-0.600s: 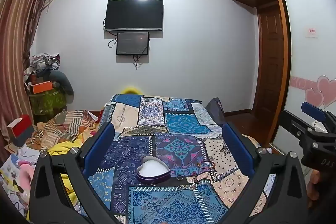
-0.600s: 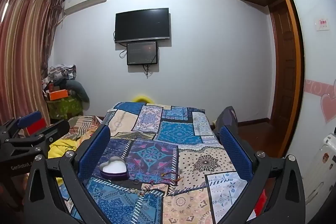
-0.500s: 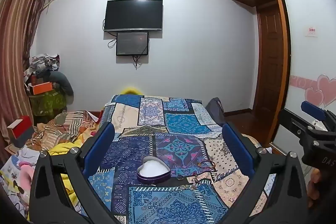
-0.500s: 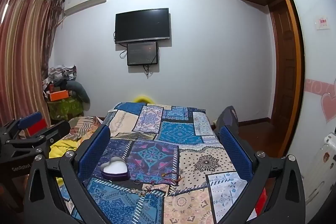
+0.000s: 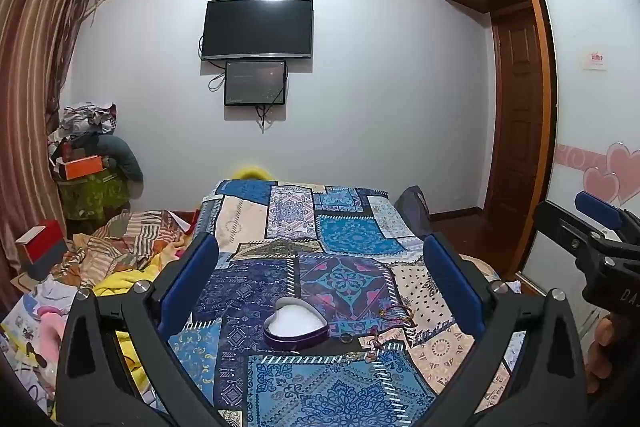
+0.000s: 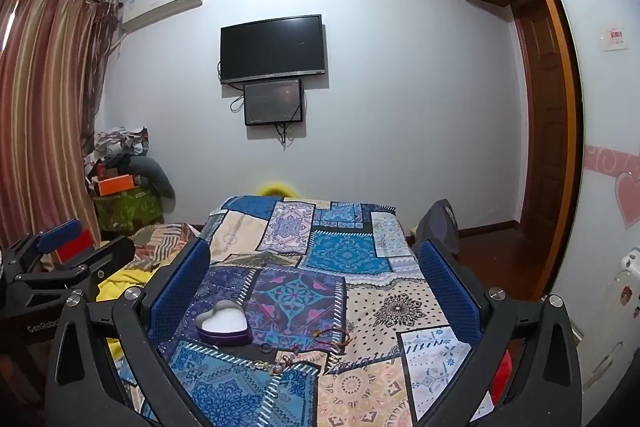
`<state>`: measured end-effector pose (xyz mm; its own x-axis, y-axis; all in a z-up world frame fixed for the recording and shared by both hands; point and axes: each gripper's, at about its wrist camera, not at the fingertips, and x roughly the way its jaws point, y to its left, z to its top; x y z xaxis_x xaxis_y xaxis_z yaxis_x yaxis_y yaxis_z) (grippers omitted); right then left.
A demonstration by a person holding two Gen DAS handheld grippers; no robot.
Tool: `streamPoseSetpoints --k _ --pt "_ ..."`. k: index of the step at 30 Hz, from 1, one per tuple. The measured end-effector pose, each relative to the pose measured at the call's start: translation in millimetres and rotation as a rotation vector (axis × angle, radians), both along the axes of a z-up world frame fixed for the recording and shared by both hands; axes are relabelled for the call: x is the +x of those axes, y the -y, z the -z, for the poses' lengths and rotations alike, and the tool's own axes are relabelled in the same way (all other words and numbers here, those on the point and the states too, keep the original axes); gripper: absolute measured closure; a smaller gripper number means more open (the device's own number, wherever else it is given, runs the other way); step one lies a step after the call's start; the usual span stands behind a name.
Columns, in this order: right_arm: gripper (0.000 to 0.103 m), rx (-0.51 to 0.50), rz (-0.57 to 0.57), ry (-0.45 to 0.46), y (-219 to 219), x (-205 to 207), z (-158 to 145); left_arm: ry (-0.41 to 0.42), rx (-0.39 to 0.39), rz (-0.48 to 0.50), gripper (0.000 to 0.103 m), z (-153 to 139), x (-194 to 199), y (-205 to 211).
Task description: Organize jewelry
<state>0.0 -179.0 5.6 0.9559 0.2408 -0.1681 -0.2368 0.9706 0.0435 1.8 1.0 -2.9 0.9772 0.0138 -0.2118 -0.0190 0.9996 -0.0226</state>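
A purple heart-shaped box (image 5: 295, 325) with white lining lies open on the patchwork bedspread (image 5: 348, 235); it also shows in the right wrist view (image 6: 224, 322). Just right of it lie a small ring (image 5: 345, 337), a red cord bracelet (image 5: 394, 314) and a thin chain (image 5: 372, 347). In the right wrist view the ring (image 6: 265, 348), bracelet (image 6: 334, 337) and chain (image 6: 280, 365) lie right of the box. My left gripper (image 5: 320, 281) is open and empty above the box. My right gripper (image 6: 314, 281) is open and empty above the jewelry.
A pile of crumpled clothes and blankets (image 5: 116, 251) lies left of the bed, with a red box (image 5: 40, 247). A TV (image 5: 258, 29) hangs on the far wall. A wardrobe with sliding door (image 5: 580, 107) stands at the right. A dark bag (image 6: 440, 227) sits beside the bed.
Both grippers have shifted only slightly; the view has barely moved. Nothing on the bed has moved.
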Motion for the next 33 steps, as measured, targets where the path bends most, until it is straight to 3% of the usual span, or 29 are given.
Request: streamPoseSetpoints --k 33 --pt "0.000 -0.006 -0.007 -0.014 -7.2 1.3 2.0 -0.018 -0.007 -0.004 0.000 -1.4 2.9 -1.2"
